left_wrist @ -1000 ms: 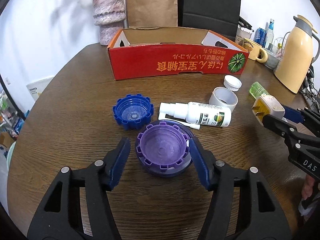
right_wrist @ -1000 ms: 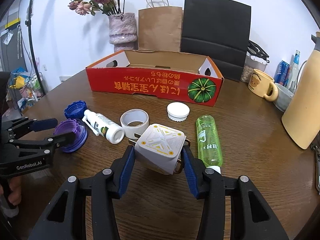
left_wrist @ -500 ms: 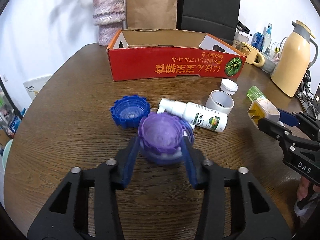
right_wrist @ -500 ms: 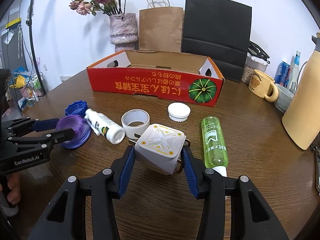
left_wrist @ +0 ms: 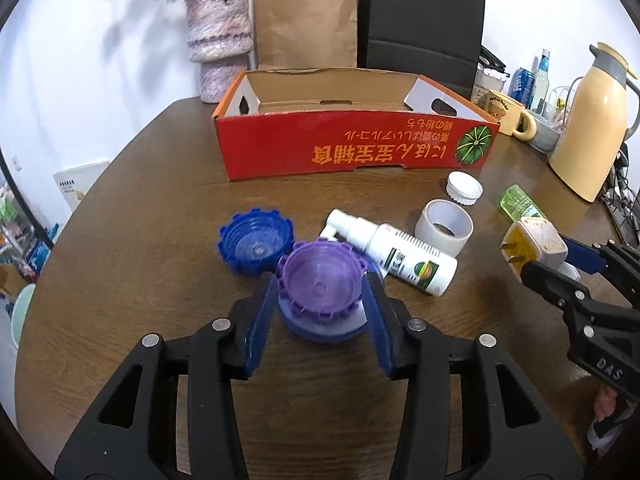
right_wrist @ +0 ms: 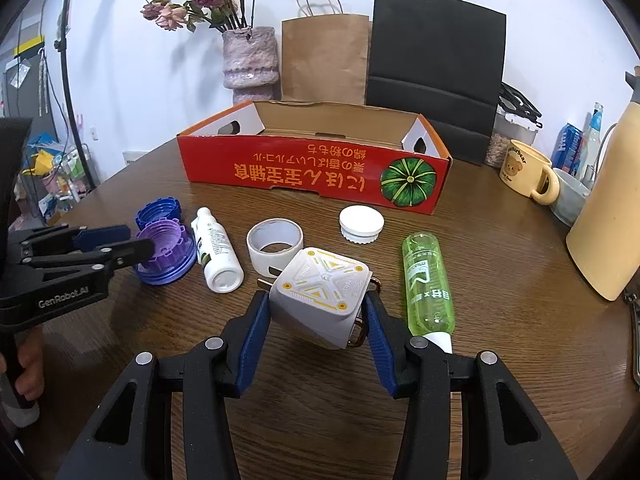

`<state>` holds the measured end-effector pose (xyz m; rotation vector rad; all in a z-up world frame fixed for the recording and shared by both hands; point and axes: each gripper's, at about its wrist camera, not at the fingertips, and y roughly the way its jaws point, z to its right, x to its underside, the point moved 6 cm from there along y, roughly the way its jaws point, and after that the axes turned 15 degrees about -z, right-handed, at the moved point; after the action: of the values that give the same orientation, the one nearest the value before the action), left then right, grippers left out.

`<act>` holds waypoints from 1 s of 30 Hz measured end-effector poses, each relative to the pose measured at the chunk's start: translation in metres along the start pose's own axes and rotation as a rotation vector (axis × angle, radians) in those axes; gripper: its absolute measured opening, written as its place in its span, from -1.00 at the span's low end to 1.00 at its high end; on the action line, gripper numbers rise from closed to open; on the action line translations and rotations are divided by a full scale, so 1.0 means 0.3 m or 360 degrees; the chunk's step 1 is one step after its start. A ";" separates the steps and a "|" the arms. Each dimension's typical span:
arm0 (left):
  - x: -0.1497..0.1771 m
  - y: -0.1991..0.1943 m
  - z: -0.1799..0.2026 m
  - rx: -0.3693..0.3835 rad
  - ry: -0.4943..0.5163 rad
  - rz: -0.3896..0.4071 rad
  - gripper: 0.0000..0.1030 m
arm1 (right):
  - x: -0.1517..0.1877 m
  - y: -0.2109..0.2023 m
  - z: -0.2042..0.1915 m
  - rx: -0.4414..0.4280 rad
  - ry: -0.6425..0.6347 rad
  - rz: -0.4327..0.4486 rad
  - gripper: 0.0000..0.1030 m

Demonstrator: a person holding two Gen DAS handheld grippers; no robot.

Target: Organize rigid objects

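- Between the blue pads of your left gripper (left_wrist: 322, 308) sits the purple cap (left_wrist: 322, 278); the pads press on its ribbed sides, so treat it as clamped, low over the table or just off it
- Your right gripper (right_wrist: 316, 322) is closed on the white plug adapter (right_wrist: 318, 292), held tilted with its metal prongs toward the left
- Keep both grips square and steady; the purple cap is ribbed and rigid, so it should hold well, but its wider blue base flange sits below the pads and could catch on neighbours
- Lift the purple cap straight up before moving forward: the blue cap (left_wrist: 256, 242) lies just beside it on the left and the white spray bottle (left_wrist: 394, 256) just beside it on the right
- Judge the red cardboard box (left_wrist: 356, 152) as the likely destination; it stands open-topped at the far side, so clear its near wall before lowering anything
- Carry one load at a time over the wall to keep the grippers apart
- Loose items on the wooden table (right_wrist: 500, 248): a tape roll (right_wrist: 274, 248), a white lid (right_wrist: 361, 222) and a green bottle (right_wrist: 426, 280) lying on its side just beside your right gripper
- Surface: dark, round, wood-grained and hard; rigid parts may slide or roll if dropped
- Room: a vase of dried flowers (right_wrist: 250, 60), a brown paper bag (right_wrist: 324, 60) and a black bag (right_wrist: 436, 64) stand behind the red cardboard box; a cream jug (left_wrist: 592, 128) and a yellow mug (right_wrist: 528, 174) stand at the right edge
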<state>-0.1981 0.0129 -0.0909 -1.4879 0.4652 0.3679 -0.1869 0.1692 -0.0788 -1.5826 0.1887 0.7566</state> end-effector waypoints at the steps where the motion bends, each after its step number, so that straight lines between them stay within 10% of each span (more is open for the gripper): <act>1: -0.005 0.003 0.001 -0.0017 -0.0004 0.0002 -0.22 | 0.000 -0.001 0.000 -0.0003 0.0000 0.0001 0.01; 6: -0.032 0.028 -0.031 -0.0046 -0.0079 -0.0017 -0.32 | 0.001 0.004 0.001 -0.0022 -0.0004 -0.0008 0.01; 8: -0.033 0.049 -0.039 -0.0027 -0.0090 -0.0052 -0.83 | 0.000 0.006 0.001 -0.0028 -0.0007 -0.0010 0.01; 11: -0.025 0.054 -0.047 0.0006 -0.0106 -0.0058 -0.92 | 0.002 0.008 -0.003 -0.0032 -0.0010 -0.0014 0.01; 30: 0.008 0.000 -0.051 0.0078 -0.0111 0.0003 -0.94 | 0.003 0.008 -0.001 -0.0034 -0.0009 -0.0017 0.01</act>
<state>-0.1969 -0.0027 -0.0924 -1.4223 0.4174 0.4062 -0.1875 0.1686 -0.0813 -1.6002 0.1686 0.7571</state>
